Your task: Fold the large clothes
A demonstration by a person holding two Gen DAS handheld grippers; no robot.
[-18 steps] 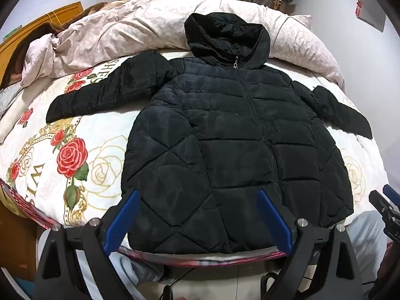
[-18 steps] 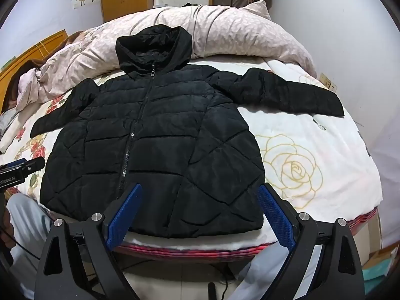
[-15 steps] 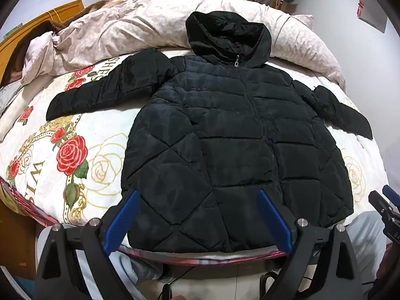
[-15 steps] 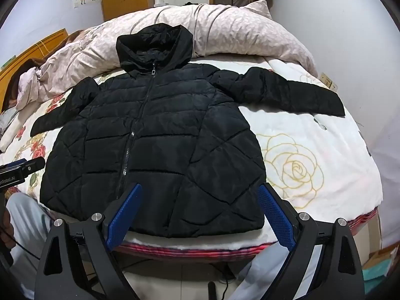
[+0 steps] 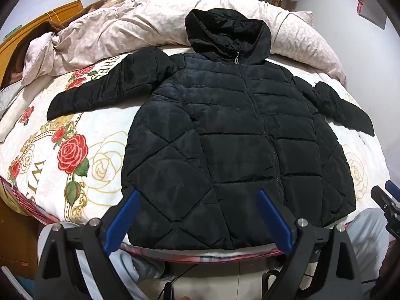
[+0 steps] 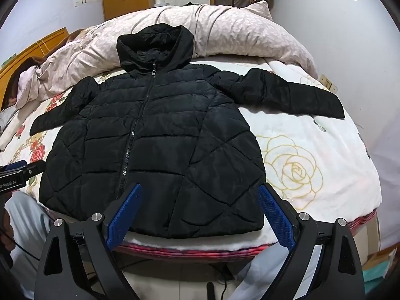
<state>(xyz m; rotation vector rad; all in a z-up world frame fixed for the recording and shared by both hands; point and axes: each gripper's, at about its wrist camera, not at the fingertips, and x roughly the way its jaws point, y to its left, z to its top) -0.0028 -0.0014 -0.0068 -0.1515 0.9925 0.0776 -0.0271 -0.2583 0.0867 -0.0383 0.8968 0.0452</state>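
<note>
- The left gripper (image 5: 197, 218) sits at the bottom of its frame, blue fingers (image 5: 122, 218) spread wide, holding nothing.
- The right gripper (image 6: 200, 218) is just as wide open and empty.
- The black jacket (image 5: 237, 145) lies flat and zipped in the middle of the bed (image 5: 105, 150), sleeves out.
- Its hood (image 6: 155, 47) rests on the pink quilt (image 6: 237, 37) at the top.
- The frame edge cuts off the person's legs (image 5: 362, 232); probably pale trousers.

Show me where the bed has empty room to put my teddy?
Bare rose-printed bedsheet lies beside the black quilted hooded jacket, below its spread sleeve. Another patch sits under the other sleeve. The far side is crowded by the rumpled pink duvet.
</note>
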